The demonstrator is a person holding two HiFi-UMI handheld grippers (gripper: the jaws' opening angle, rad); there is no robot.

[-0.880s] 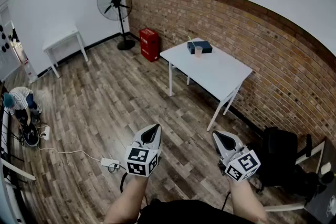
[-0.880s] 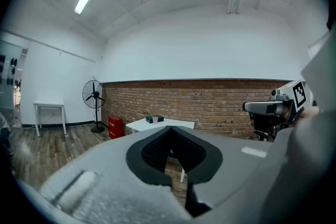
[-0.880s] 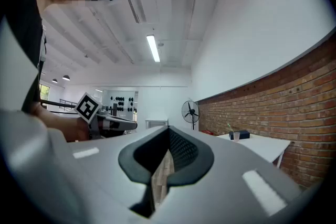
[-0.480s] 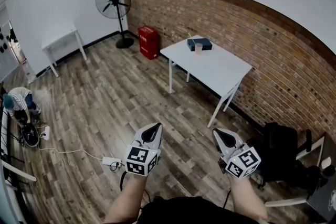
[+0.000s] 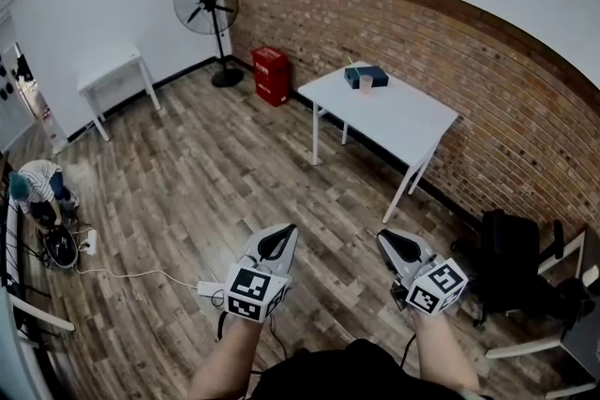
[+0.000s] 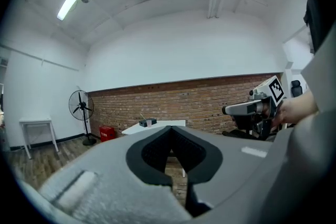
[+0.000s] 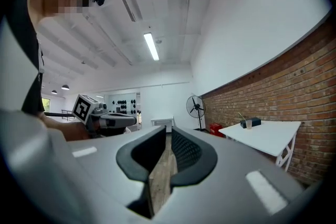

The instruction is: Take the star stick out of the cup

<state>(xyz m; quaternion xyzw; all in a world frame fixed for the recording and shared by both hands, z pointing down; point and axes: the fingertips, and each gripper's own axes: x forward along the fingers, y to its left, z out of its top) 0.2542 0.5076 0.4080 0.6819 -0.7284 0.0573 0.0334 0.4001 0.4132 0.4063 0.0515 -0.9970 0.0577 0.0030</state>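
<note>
We find no word, number or brand that we can read. The only printed signs are black-and-white square markers, patterns without letters. They stand on the cube (image 5: 251,291) of the left gripper (image 5: 284,231) and on the cube (image 5: 438,286) of the right gripper (image 5: 384,237). The red box (image 5: 271,75) by the brick wall and the dark box (image 5: 366,76) at the table's (image 5: 403,122) far edge are too small for any print to show.
</note>
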